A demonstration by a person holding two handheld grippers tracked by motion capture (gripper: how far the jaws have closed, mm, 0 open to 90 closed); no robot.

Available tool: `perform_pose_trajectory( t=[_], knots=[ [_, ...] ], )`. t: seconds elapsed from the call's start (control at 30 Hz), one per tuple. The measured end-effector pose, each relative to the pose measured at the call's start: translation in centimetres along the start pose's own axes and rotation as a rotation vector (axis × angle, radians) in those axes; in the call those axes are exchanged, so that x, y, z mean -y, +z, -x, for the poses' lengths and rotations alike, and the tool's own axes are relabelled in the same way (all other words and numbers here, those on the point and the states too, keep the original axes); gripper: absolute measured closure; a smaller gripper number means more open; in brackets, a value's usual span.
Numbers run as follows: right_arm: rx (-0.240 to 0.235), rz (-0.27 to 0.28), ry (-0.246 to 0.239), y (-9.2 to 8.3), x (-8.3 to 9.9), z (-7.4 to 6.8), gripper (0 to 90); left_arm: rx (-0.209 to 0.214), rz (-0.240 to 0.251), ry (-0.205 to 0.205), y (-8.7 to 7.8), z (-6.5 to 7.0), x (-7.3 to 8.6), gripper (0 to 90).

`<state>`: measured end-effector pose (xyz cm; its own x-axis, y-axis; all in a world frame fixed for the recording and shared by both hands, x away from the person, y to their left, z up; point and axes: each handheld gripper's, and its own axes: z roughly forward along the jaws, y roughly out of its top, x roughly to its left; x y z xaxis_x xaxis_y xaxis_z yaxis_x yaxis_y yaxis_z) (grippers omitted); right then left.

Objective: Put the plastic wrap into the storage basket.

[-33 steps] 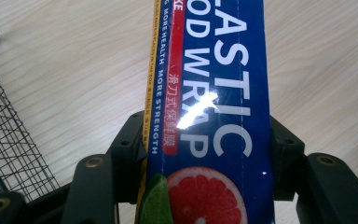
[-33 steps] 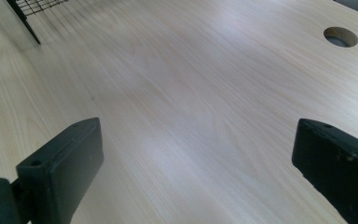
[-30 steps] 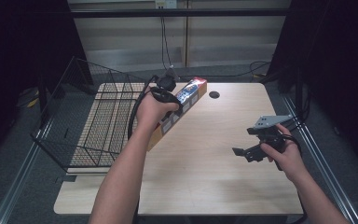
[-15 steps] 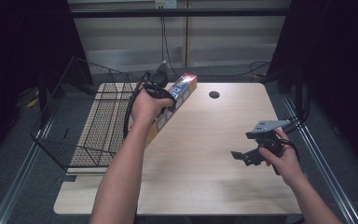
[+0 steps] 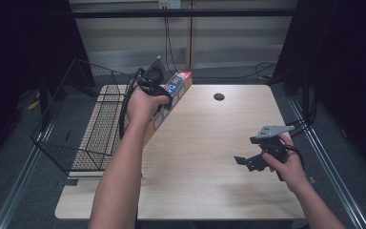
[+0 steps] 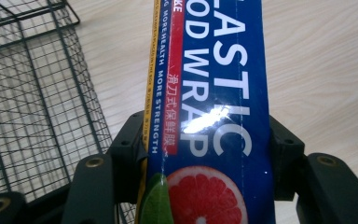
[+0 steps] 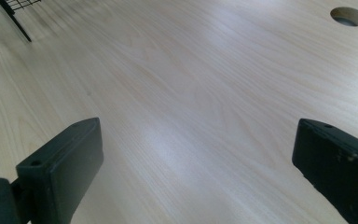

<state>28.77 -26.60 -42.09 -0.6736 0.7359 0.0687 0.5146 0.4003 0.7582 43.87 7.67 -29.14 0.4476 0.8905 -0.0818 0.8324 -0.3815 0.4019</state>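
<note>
You have two hand-held grippers, the left hand-held gripper [image 5: 158,90] and the right hand-held gripper [image 5: 248,161], one in each hand. You have one plastic wrap box [image 6: 209,112], one wire basket [image 5: 83,124], one tabletop [image 5: 209,181], and one round hole [image 5: 218,97] in it.

Table [image 5: 205,157]: light wood top, pale grain, rectangular. Round hole [image 5: 218,97] through the top near the far edge, roughly centre; it also shows at the upper right in the right gripper view. Black wire basket [image 5: 83,129] sits at the table's left end, part on the top, its outer side overhanging past the left edge. Basket floor is fine mesh, sides open wire, nothing visible inside. Rest of the top is bare wood with a soft glare patch. Table stands on a grey floor [image 5: 24,191], with metal rails running alongside left and right.
</note>
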Motion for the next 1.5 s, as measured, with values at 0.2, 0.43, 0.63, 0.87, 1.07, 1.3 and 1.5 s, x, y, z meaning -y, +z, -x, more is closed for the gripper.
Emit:
perform_pose_trajectory(
  t=[0.2,0.43,0.63,0.87,1.07,1.3,1.5],
  knots=[
    [0.0,-0.014,0.008,0.6,0.3,-0.2,1.6,0.006,0.009,-0.027,-0.6,-0.8,0.2,43.7],
    [0.006,-0.024,0.018,1.0,0.5,-0.3,1.6,-0.026,0.018,-0.064,-1.3,-1.8,0.4,43.7],
    [-0.013,-0.024,0.017,1.2,0.6,-0.4,1.6,-0.042,0.014,-0.076,-1.9,-2.7,0.7,43.8],
    [-0.01,-0.024,0.033,1.3,0.6,-0.5,1.6,-0.065,0.025,-0.103,-2.7,-3.4,0.9,43.8],
    [-0.008,-0.03,0.028,1.4,0.6,-0.5,1.6,-0.074,0.029,-0.126,-3.1,-4.3,1.1,43.8],
    [-0.006,-0.029,0.019,1.5,0.7,-0.5,1.6,-0.093,0.03,-0.151,-3.8,-5.1,1.4,43.8],
    [-0.009,-0.025,0.016,1.4,0.7,-0.6,1.6,-0.107,0.032,-0.172,-4.4,-5.8,1.7,43.7]
  ],
)
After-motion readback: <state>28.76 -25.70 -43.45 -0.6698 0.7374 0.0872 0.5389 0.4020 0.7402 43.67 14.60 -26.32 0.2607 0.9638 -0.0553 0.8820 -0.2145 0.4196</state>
